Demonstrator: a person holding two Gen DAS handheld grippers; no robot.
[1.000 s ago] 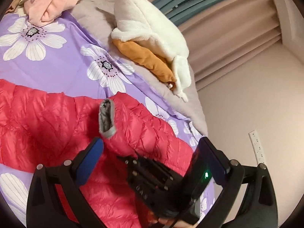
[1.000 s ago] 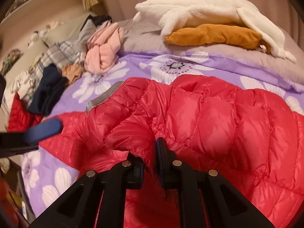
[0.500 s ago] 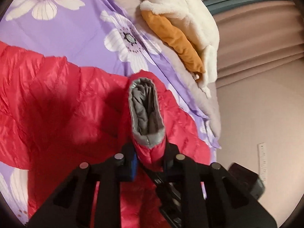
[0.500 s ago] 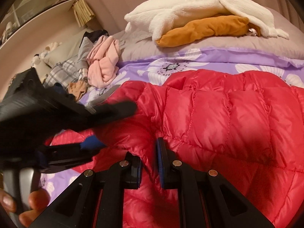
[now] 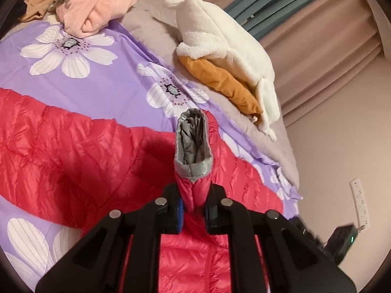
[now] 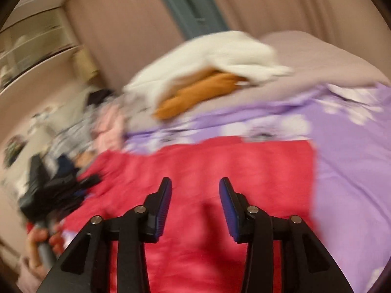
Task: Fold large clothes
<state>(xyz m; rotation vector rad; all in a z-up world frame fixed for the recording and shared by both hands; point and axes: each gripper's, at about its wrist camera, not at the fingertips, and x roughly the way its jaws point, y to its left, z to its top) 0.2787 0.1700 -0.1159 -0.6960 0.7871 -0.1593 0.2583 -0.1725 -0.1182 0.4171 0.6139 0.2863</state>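
Fingers of the left gripper (image 5: pixel 193 211) are clenched on the sleeve of the red quilted down jacket (image 5: pixel 73 151), pinching the puffy red fabric just below the grey-lined cuff (image 5: pixel 193 144), which stands up between and beyond the blue pads with its opening facing the camera. That jacket lies spread across the bed, on a purple bedcover printed with large white flowers (image 5: pixel 97 78), its body reaching away to the left of the pinched sleeve. In the right wrist view, which is blurred by motion, the right gripper (image 6: pixel 195 195) hangs above the flat red panel of the jacket with its fingers released; the jaws are opening, with a clear gap between the blue pads and nothing between them. At the left edge of that view a person's hand (image 6: pixel 41 244) grips the handle of the left gripper. Farther up the bed, near the headboard side, a white fluffy plush garment (image 5: pixel 220 41) lies over an orange-brown cloth (image 5: pixel 220 80) on a grey-beige pillow (image 5: pixel 151 17). A crumpled pink garment (image 5: pixel 97 12) sits in the pile of other clothes at the top left. Beyond the bed hang pinkish-beige curtains (image 5: pixel 317 36), and a white power strip (image 5: pixel 359 200) is on the wall at the right.
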